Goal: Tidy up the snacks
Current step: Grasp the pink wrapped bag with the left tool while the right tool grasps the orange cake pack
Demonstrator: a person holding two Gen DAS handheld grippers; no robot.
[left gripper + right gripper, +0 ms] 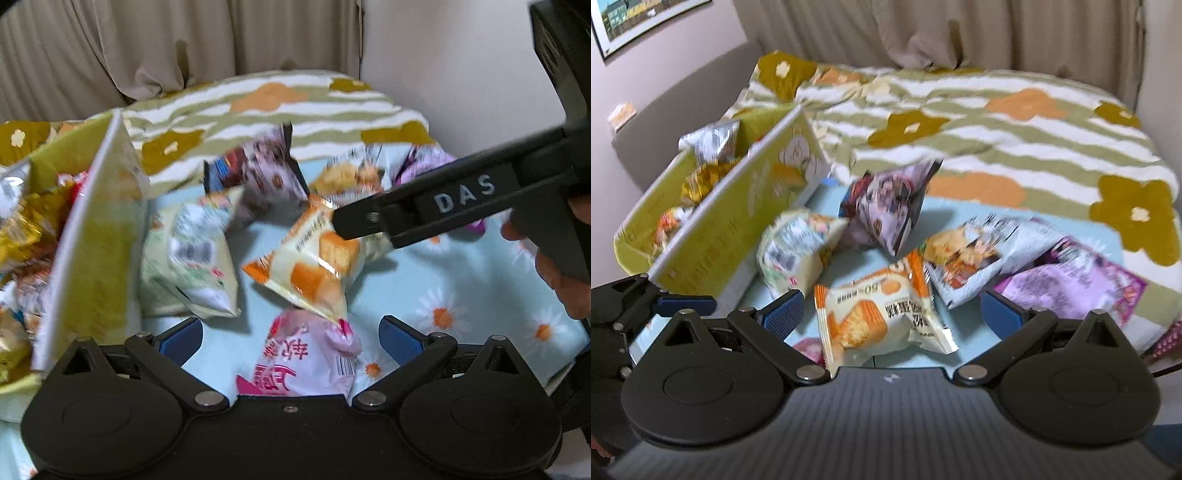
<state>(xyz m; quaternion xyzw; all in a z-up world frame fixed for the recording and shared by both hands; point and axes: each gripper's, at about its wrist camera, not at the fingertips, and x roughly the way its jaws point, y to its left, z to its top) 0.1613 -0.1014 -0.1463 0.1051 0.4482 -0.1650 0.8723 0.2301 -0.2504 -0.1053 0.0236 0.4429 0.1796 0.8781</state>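
Nearest, the left gripper (pixel 291 339) has its two blue-padded fingers wide apart, and a pink plastic snack packet with red lettering (pixel 306 354) lies between them on the light blue bedsheet printed with daisies (pixel 461 280); the pads do not touch it.

The right gripper (pixel 892 312) comes in from 3 o'clock in the left wrist view. Its fingers are also spread and clamp nothing. The orange and white snack packet showing a cake slice (pixel 882 317) sits in the gap between them, tilted. From the left side, one black finger tip seems to meet this packet's upper edge, but I cannot tell if they really touch.

A little farther, at 10 o'clock, a pale green and white puffy packet (pixel 798 251) lies just beside the yellow-green cardboard box (pixel 731 225), which already contains several shiny wrapped snacks. Behind, at 12 o'clock, a dark purple and white packet (pixel 890 206) stands tilted. At 2 o'clock lie a white packet picturing fried food (pixel 967 258) and a lilac packet (pixel 1071 284), overlapping.

Beyond them is a green and white striped quilt with orange flowers (pixel 997 129), then beige curtains (pixel 923 33).
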